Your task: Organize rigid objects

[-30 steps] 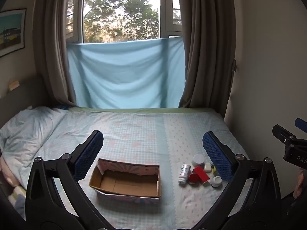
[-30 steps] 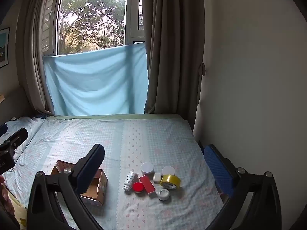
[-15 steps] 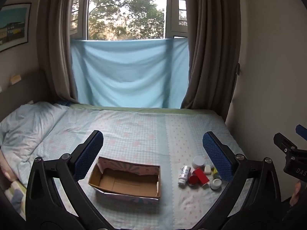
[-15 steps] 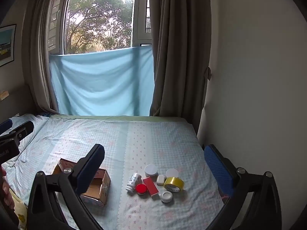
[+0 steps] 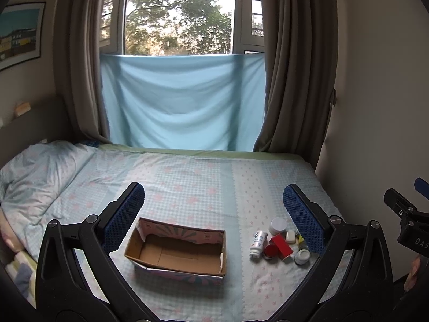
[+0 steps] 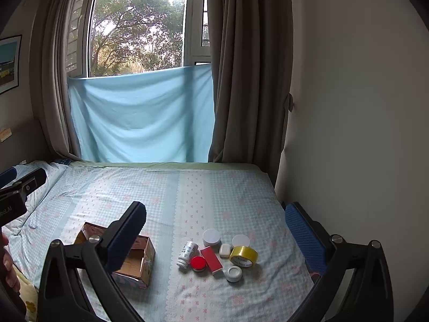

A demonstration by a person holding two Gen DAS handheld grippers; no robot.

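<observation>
1. Cardboard box (image 5: 177, 252) is sitting open-topped on the bed (image 5: 187, 182), left of the small things, with nothing showing inside it

2. Left gripper (image 5: 213, 214) is hovering above the bed with its jaws spread wide, gripping nothing; the box is lying between its two blue pads in the left wrist view

3. White bottle (image 6: 187, 253) is lying on its side just right of the box, with a red lid (image 6: 198, 263) and a red box (image 6: 211, 262) lying close against it

4. Two white round lids (image 6: 211, 237) are resting at the far edge of the cluster, a small white block (image 6: 225, 251) is lying in front of them, and a small white jar (image 6: 233, 273) is sitting nearest the camera

5. Yellow tape roll (image 6: 243, 256) is lying at the right end of the cluster, touching or nearly touching the white block

6. Right gripper (image 6: 214, 230) is hanging over the bed with its jaws released and wide apart, holding nothing; the cluster is showing between its pads
</observation>
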